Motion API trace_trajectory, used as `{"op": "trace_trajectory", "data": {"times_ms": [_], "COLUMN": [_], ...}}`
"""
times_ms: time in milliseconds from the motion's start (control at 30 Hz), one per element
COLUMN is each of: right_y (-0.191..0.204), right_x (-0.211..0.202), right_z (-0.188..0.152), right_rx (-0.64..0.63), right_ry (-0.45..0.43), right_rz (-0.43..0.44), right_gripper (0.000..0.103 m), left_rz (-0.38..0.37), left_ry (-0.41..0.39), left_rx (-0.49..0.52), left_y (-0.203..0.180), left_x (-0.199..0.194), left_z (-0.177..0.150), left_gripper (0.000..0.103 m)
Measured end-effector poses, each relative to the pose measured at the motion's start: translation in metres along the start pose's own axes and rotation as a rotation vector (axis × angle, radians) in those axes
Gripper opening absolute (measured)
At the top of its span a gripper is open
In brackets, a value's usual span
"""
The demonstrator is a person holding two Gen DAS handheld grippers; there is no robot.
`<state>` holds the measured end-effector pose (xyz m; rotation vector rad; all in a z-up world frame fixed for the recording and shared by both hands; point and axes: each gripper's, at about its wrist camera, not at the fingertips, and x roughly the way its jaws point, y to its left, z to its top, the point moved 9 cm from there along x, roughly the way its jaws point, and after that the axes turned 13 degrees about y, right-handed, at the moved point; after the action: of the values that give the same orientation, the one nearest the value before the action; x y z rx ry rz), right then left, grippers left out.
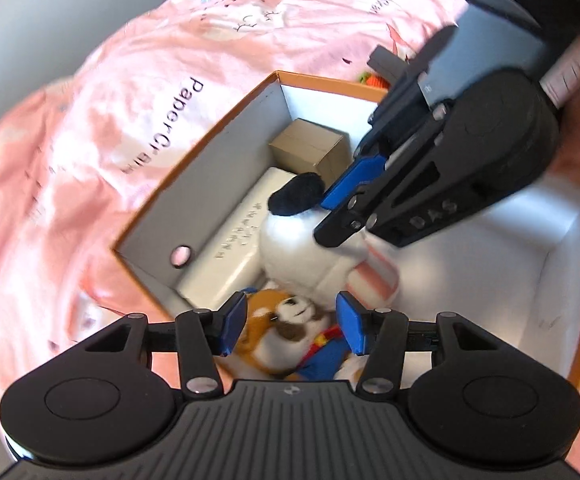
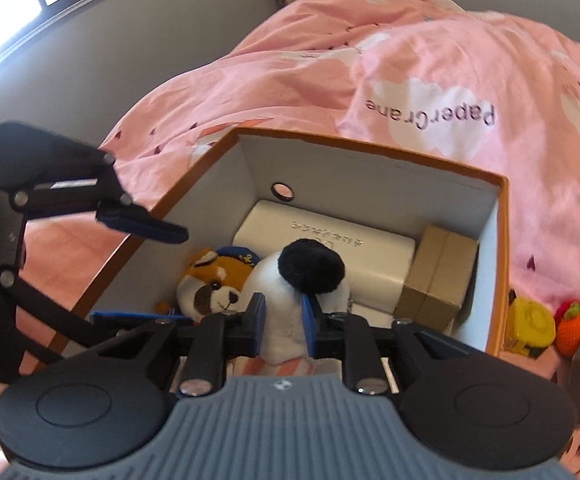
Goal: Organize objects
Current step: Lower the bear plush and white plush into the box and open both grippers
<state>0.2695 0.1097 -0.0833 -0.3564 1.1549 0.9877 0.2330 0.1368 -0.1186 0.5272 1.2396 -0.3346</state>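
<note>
An orange box [image 1: 209, 142] [image 2: 370, 148] with white inside walls lies open on a pink duvet. Inside it are a white plush toy [image 1: 290, 236] [image 2: 277, 280] with a black pompom, a brown plush [image 1: 269, 320] [image 2: 213, 284] in a sailor hat, a flat white case [image 1: 225, 240] [image 2: 330, 236] and a small cardboard box [image 1: 310, 148] [image 2: 438, 276]. My right gripper [image 2: 282, 318] [image 1: 326, 218] is shut on the white plush, its pads pressing into the body. My left gripper [image 1: 292, 326] [image 2: 161, 276] hangs open just above the brown plush, holding nothing.
The pink duvet [image 2: 430, 60] [image 1: 89, 160] surrounds the box. A yellow toy [image 2: 530, 326] and an orange knitted toy [image 2: 576, 326] lie outside the box's right wall. A grey wall and a window run along the bed's far left side.
</note>
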Motion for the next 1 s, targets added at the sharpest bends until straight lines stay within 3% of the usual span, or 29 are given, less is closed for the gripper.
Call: {"op": "trace_trajectory", "data": {"times_ms": [33,100,133,167,200,233,333,367,500,567,600,633,733,900,1000], "right_y": [-0.001,-0.001,-0.001,-0.002,-0.003,-0.004,-0.01,-0.011,-0.012,-0.013,-0.011,-0.01,-0.005,0.004,0.014], "right_x": [0.0,0.001,0.001,0.002,0.003,0.004,0.011,0.014,0.027,0.032,0.032,0.031,0.021,0.003,0.015], "right_z": [-0.001,0.0,0.0,0.0,0.0,0.0,0.001,0.001,0.003,0.003,0.003,0.003,0.003,0.002,-0.004], "right_rx": [0.004,0.009,0.009,0.01,0.011,0.012,0.028,0.034,0.073,0.088,0.097,0.105,0.077,-0.065,-0.14], "right_ry": [0.002,0.005,0.009,0.013,0.017,0.02,0.039,0.045,0.078,0.088,0.089,0.089,0.072,0.036,0.076], "right_rz": [-0.003,-0.01,-0.009,-0.013,-0.019,-0.025,-0.054,-0.047,0.017,0.031,0.053,0.056,0.005,-0.256,-0.313], "right_gripper": [0.021,0.021,0.021,0.025,0.028,0.029,0.046,0.053,0.066,0.067,0.059,0.058,0.052,0.05,0.052], "left_rz": [-0.022,-0.014,-0.001,0.006,0.008,0.005,0.009,0.01,-0.004,0.008,0.008,0.007,0.016,0.029,0.052], "left_ry": [0.001,0.006,0.023,0.04,0.05,0.055,0.068,0.067,0.051,0.048,0.045,0.04,0.029,0.02,0.022], "left_rx": [-0.016,-0.027,-0.034,-0.043,-0.052,-0.056,-0.062,-0.059,-0.041,-0.038,-0.037,-0.037,-0.039,-0.025,-0.01], "left_y": [-0.001,0.001,-0.015,-0.024,-0.023,-0.023,-0.02,-0.019,-0.014,-0.01,-0.008,-0.007,-0.003,-0.003,-0.003], "left_x": [0.002,-0.001,-0.003,-0.006,-0.003,-0.003,-0.002,-0.002,-0.006,-0.009,-0.011,-0.013,-0.016,-0.015,-0.014], "left_z": [0.005,0.008,0.005,0.006,0.007,0.007,0.006,0.005,0.003,0.001,0.0,0.0,-0.001,0.0,-0.001], "left_gripper": [0.059,0.046,0.042,0.034,0.032,0.032,0.03,0.03,0.03,0.03,0.03,0.03,0.03,0.03,0.03]}}
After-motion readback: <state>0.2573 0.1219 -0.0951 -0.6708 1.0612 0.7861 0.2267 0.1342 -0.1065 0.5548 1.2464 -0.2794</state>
